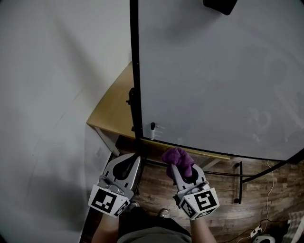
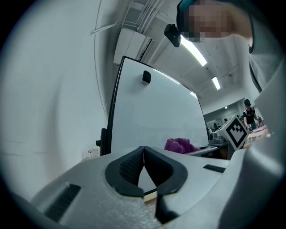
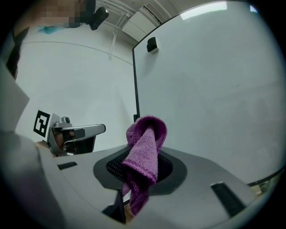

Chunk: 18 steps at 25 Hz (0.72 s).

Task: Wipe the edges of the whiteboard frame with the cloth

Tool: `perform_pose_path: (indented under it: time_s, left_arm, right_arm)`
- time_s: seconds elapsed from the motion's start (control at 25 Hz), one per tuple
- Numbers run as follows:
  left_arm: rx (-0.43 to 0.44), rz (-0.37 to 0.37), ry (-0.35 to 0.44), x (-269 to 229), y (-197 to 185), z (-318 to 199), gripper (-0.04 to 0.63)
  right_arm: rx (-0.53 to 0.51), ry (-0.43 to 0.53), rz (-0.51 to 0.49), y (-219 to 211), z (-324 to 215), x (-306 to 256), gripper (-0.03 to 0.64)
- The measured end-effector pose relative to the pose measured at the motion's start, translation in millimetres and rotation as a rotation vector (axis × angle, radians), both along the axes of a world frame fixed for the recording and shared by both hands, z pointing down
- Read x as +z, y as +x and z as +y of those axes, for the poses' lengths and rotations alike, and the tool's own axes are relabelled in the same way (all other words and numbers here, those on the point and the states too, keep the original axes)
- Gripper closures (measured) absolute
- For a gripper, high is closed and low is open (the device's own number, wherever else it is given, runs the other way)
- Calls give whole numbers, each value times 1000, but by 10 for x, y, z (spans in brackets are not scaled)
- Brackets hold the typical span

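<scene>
A large whiteboard [image 1: 213,80] in a thin black frame [image 1: 135,71] stands upright ahead of me; its left edge and lower edge show in the head view. My right gripper [image 1: 176,163] is shut on a purple cloth [image 1: 178,159], which bunches out of the jaws just below the board's lower edge. In the right gripper view the cloth [image 3: 145,156] hangs folded between the pads, with the frame's left edge [image 3: 135,80] behind it. My left gripper [image 1: 137,159] is shut with nothing in it, below the board's lower left corner. Its pads [image 2: 134,165] meet in front of the frame [image 2: 111,112].
A wooden table [image 1: 114,111] stands behind the board at the left, against a white wall [image 1: 47,95]. A black eraser [image 1: 219,5] sticks near the board's top. A marker [image 1: 152,130] rests at the lower left of the board. Black stand legs [image 1: 240,182] cross the wooden floor.
</scene>
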<state>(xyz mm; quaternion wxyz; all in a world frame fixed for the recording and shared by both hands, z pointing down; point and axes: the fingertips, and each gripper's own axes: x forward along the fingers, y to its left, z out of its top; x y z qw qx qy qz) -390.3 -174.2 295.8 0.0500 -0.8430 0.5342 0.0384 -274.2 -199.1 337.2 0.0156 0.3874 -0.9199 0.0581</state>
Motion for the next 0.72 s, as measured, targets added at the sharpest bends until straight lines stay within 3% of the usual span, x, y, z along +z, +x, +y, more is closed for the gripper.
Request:
perform_pose_path:
  time_s: [0.72]
  left_arm:
    - [214,10,-49,335,-599,-479,577]
  right_arm:
    - [180,-55,46,-815,-383,429,537]
